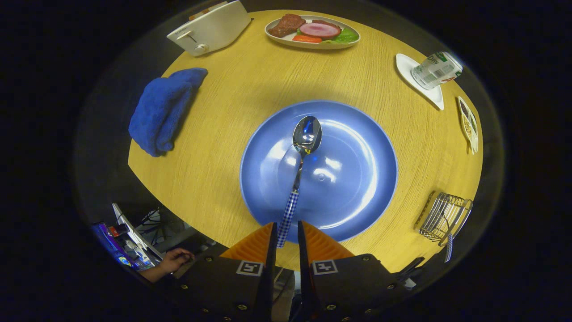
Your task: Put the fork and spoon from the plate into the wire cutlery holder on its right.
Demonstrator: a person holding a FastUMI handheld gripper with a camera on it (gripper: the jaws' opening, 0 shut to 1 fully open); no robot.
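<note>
Round wooden table [223, 147], light grain, dark surroundings beyond its edge. A blue plate [353, 179] sits at the near-centre of the table, just ahead of the gripper [286, 230].

Spoon [300, 170]: long axis runs straight away from the gripper. Bowl points to the far side and sits over the plate's middle; the checked handle points back toward the gripper. The handle end lies in the narrow gap between the two fingers. The spoon appears lifted off the plate rather than lying flat, but this cannot be confirmed.

Gripper: fingers nearly together, with the handle end between them. Whether both fingers press on the handle cannot be told; a slit of space shows beside the handle on the right.

Wire holder [442, 219]: stands on the table right of the plate, near the table edge, apart from the plate. A checked handle, which looks like the fork [448, 248], hangs out of its near side; its head is not discernible.

Other items: blue towel [163, 112] left of the plate; white toaster [210, 29] at the far left; food plate [313, 31] at the far side; can [435, 69] lying on a white dish [435, 96] at the far right; a small divided dish [468, 125] next to it.

A person's hand [176, 259] rests below the table edge, left of the gripper.
</note>
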